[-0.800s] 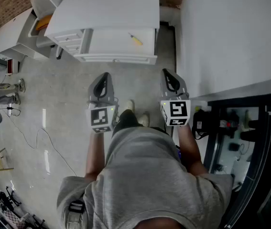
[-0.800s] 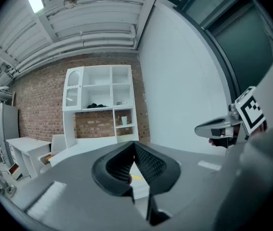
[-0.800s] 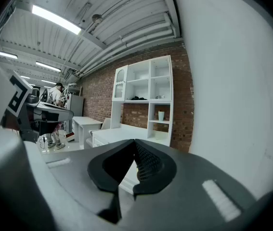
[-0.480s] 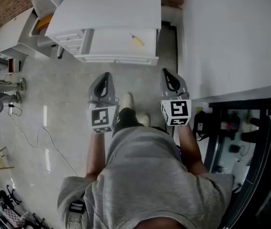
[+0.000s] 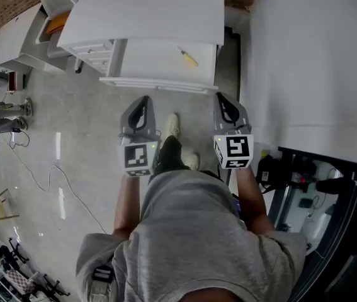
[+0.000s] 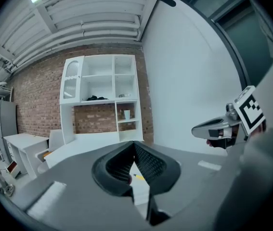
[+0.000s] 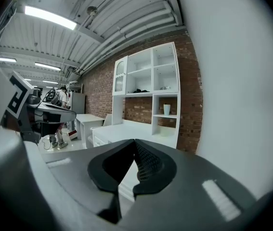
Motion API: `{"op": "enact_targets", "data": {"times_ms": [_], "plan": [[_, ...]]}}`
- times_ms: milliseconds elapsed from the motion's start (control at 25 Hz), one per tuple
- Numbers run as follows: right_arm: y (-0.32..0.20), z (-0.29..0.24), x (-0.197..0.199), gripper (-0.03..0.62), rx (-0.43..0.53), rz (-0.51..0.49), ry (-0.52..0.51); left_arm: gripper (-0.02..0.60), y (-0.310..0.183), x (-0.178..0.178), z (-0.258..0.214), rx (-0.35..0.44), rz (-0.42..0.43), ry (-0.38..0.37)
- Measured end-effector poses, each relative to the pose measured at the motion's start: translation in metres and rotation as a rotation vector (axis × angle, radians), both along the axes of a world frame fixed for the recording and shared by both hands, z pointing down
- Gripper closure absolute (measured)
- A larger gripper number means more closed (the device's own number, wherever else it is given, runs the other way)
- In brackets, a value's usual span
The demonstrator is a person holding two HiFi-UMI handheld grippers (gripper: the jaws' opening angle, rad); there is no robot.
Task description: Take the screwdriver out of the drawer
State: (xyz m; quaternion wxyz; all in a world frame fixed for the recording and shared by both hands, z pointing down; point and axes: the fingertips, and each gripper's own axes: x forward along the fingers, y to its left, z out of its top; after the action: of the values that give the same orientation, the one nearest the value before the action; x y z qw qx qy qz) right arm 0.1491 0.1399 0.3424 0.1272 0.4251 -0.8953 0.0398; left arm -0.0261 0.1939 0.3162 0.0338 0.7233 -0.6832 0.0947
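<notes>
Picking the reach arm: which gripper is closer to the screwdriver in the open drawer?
Right, by a small margin. The right gripper hangs short of the drawer, a little to the right of the screwdriver. The left gripper is equally short but farther off to the left.

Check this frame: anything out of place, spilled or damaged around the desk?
Nothing spilled or damaged. The drawer is pulled open, with the screwdriver lying slantwise near its right end. A loose cable trails over the floor at left. The left gripper and the right gripper are both shut and empty, short of the drawer.
</notes>
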Motion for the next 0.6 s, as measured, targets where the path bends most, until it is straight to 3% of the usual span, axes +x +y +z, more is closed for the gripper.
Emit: {"op": "enact_targets", "data": {"times_ms": [600], "plan": [[-0.125, 0.049, -0.084, 0.591, -0.139, 0.056, 0.102, 0.571, -0.148, -0.072, 0.056, -0.124, 0.124, 0.029]]}}
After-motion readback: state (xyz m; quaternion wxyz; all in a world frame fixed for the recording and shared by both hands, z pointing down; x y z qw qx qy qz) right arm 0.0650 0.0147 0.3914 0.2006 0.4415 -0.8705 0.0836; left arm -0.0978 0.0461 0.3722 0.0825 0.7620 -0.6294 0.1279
